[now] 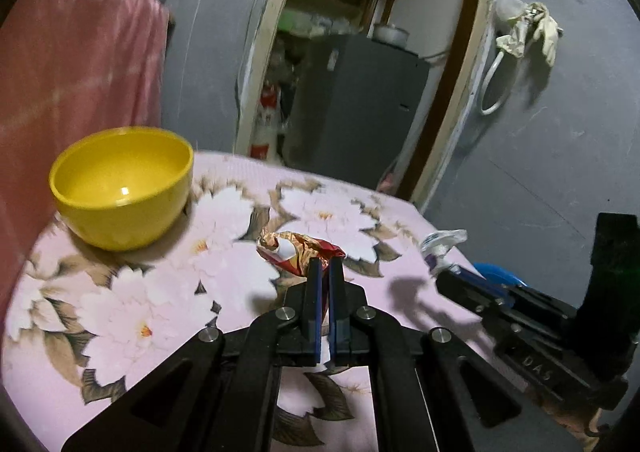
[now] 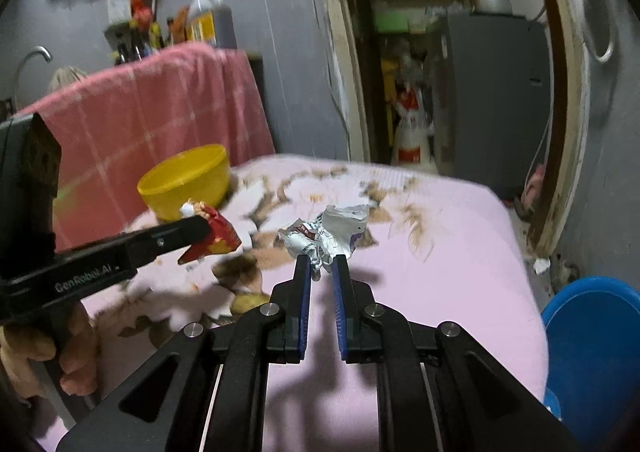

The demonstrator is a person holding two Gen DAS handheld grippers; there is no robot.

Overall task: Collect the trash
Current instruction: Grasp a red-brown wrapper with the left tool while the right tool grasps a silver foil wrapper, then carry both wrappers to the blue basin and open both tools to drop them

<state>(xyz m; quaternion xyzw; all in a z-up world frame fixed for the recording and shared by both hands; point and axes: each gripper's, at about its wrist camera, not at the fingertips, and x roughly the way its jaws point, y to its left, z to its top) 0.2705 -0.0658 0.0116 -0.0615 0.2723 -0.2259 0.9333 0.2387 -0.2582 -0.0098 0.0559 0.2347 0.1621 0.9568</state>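
My left gripper [image 1: 327,265] is shut on a crumpled red and gold wrapper [image 1: 298,248] and holds it a little above the pink flowered tablecloth [image 1: 160,292]. The wrapper also shows in the right wrist view [image 2: 216,238], held in the left gripper [image 2: 206,226]. My right gripper [image 2: 321,266] is shut on a crumpled white wrapper [image 2: 326,230], which sticks out beyond its blue pads. In the left wrist view the white wrapper [image 1: 444,242] sits at the tip of the right gripper [image 1: 440,272]. A yellow bowl [image 1: 122,186] stands empty at the table's far left.
A blue bin [image 2: 596,348] stands on the floor to the right of the table. A pink towel [image 2: 152,124] hangs behind the bowl [image 2: 186,182]. An open doorway with a grey fridge [image 2: 496,100] lies beyond the table's far edge.
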